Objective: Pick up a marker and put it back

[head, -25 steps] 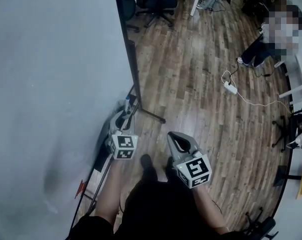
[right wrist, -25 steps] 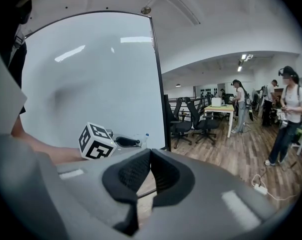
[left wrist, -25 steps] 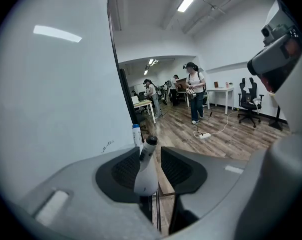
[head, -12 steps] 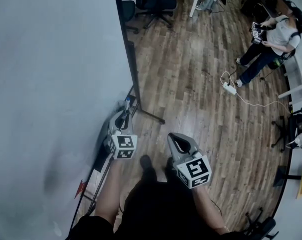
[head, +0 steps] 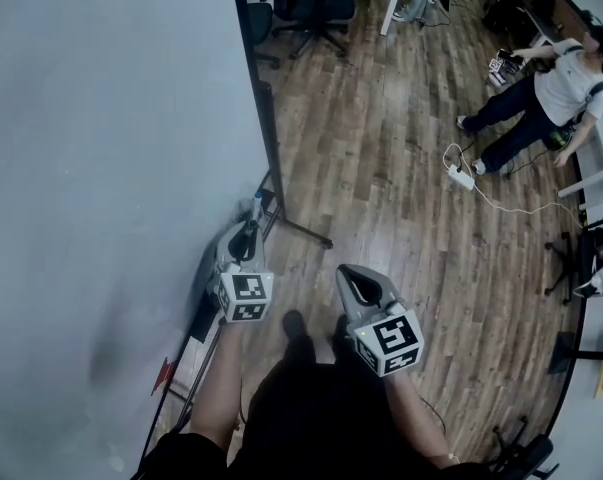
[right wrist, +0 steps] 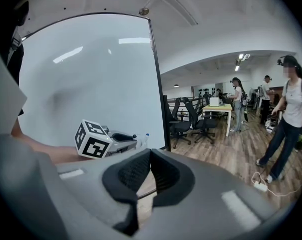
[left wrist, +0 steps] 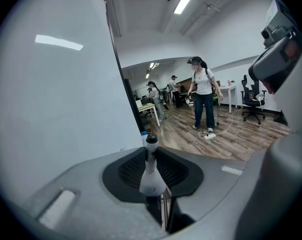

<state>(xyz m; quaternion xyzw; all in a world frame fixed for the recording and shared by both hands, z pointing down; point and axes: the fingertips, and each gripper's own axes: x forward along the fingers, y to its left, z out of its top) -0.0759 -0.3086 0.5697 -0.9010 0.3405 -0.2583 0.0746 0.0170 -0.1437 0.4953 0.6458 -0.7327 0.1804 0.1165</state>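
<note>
Beside the single whiteboard [head: 101, 168] that fills the head view's left, two grippers are held out side by side, both angled a little downward. The left gripper [head: 248, 234] reaches over the tray [head: 197, 323] along the board's lower edge. Its tips point toward a blue-capped marker [head: 256, 205] that sits just beyond them. The right gripper [head: 355, 274] hangs well apart from it over the wooden floor [head: 401, 148], clear of board and tray. One bystander [head: 556, 78] stands far off at the upper right near a power strip [head: 462, 177], and wide bare floor lies between.

From the left gripper view, one black-capped marker [left wrist: 151, 171] stands upright between the jaws, its white barrel flanked by both dark pads. The jaws have just been closing and now pinch it, kept partly apart by the barrel. The blue-capped marker shows just behind it, which makes two markers in all. The board surface runs close on the left, and the room opens to the right.

From the right gripper view, the jaw tips meet with nothing between them. The left gripper's tag cube [right wrist: 93, 139] sits against the board at left. The board's black frame edge [right wrist: 158, 84] stands ahead, with open floor to its right.
</note>
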